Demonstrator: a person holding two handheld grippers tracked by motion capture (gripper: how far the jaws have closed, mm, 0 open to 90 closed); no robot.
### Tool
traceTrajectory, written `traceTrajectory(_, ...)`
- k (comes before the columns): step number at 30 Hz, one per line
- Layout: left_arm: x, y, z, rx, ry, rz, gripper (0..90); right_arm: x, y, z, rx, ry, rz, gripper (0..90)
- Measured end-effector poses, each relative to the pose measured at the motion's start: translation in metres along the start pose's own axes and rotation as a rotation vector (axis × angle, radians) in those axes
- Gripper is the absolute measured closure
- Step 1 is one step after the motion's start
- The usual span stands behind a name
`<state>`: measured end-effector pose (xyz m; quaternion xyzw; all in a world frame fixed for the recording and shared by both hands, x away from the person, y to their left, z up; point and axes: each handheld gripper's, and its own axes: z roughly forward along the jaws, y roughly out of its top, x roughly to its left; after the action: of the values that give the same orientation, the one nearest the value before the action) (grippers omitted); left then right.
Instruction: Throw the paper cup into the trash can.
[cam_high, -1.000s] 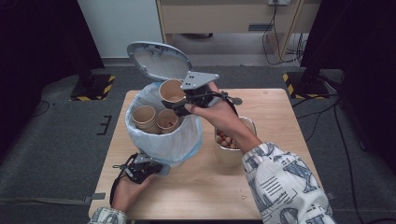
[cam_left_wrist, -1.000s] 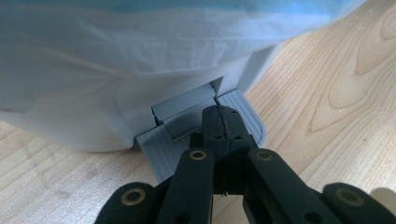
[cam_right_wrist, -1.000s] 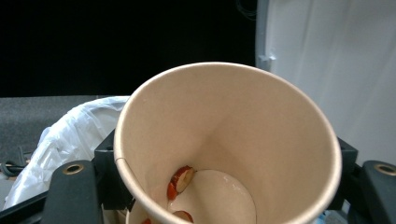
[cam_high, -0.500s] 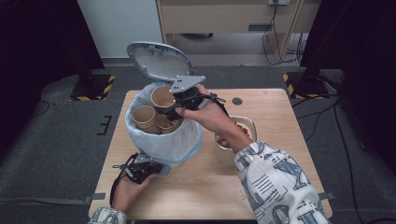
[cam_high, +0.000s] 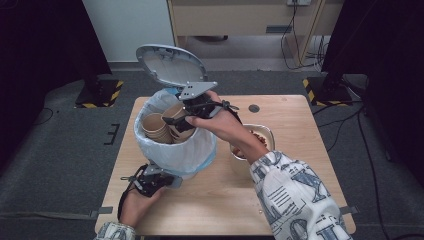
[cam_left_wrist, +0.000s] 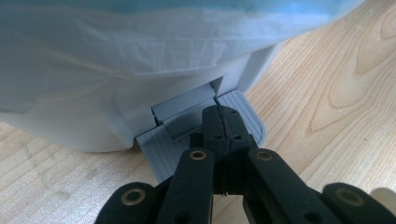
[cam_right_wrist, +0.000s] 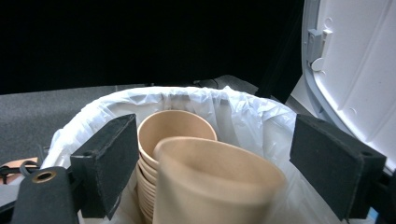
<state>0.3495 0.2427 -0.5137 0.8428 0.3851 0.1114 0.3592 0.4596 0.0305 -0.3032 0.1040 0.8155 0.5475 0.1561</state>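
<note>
Two grippers work one bin. Your left gripper, jaws pressed together, bears on the ribbed grey plastic pedal directly beneath its tips; the bin rises just beyond, draped in crinkled white liner. Your right gripper hangs over the bin's mouth, its foam-padded jaws just opened wide, a smooth tan paper cup loose between them, clear of both pads. Beyond it stands a nested cup stack. Right of that gripper, the moulded lid stands raised.

Stacked cups crowding bin mouth, apparently.
</note>
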Motion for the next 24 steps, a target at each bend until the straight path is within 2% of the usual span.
traceTrajectory(7,0.000,0.000,0.000,0.000,-0.001,0.001,90.0,-0.002,0.000,-0.002,-0.009,-0.004,0.010,15.8)
traceTrajectory(24,0.000,0.000,0.000,0.000,0.001,0.001,90.0,-0.011,-0.009,-0.022,-0.009,-0.039,0.076,12.7)
